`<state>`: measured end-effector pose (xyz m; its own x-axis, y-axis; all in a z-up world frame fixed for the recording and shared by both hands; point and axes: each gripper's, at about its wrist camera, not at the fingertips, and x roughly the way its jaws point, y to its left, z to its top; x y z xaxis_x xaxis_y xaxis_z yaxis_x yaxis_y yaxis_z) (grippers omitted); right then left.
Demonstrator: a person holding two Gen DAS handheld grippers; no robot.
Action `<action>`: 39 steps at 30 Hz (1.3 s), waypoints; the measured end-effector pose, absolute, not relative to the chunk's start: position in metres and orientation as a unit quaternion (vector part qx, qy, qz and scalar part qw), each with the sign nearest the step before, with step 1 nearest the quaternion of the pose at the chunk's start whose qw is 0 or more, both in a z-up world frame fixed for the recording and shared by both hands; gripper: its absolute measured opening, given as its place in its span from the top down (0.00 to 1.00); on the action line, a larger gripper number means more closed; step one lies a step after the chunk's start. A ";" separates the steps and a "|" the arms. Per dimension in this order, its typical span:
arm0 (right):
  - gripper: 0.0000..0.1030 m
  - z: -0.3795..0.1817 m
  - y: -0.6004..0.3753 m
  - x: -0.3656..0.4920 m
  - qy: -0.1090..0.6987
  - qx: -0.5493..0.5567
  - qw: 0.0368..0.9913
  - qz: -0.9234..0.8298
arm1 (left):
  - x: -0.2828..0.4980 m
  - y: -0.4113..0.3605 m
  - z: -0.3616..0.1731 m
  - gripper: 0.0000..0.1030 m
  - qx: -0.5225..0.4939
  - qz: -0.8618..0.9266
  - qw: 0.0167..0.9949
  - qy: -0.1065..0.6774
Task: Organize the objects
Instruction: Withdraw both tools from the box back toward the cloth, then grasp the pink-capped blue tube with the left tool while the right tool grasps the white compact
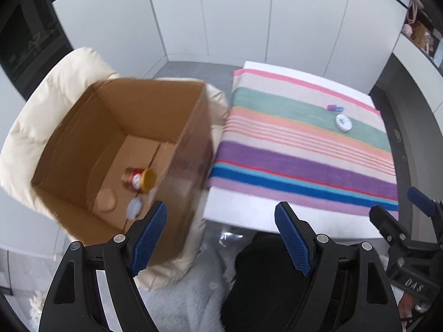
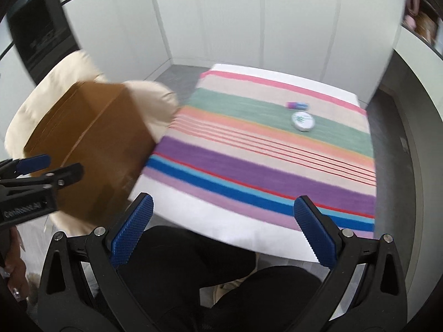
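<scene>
Two items, a round tin [image 2: 303, 121] and small tube [image 2: 297, 105], lie far across my worktop [image 2: 193, 207]; both hand-held grippers, left [image 1: 221, 235] and right [image 2: 221, 232], gape empty, so a hasty reach may knock the tube rolling.

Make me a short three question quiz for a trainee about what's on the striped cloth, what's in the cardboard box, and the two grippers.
1. True or false: the cardboard box is empty.
2. Multiple choice: on the striped cloth, the small purple tube lies A) touching the near edge, B) just beyond the round white tin, C) inside the tin.
3. Fill in: the left gripper and right gripper both hold ____.

Key
1. False: a red jar with a yellow lid and other small items lie on its floor.
2. B
3. nothing; both are open.
</scene>
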<state>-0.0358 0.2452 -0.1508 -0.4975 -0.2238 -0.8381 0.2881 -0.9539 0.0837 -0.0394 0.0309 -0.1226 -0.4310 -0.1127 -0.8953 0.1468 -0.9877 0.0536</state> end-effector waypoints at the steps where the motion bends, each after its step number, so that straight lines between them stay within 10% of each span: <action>1: 0.00 -0.152 0.254 -0.039 0.030 0.479 0.140 -0.866 | -0.045 0.036 -0.123 0.21 0.527 -0.847 0.072 0.014; 39: 0.00 -0.313 0.383 -0.246 -0.051 0.508 0.020 -0.860 | -0.268 0.190 -0.244 0.15 0.532 -0.844 0.020 -0.073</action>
<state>-0.2457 0.3831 -0.3132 -0.4837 -0.0871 -0.8709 -0.0173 -0.9939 0.1090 -0.2675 0.1898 -0.2438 -0.4340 -0.1114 -0.8940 -0.0437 -0.9885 0.1444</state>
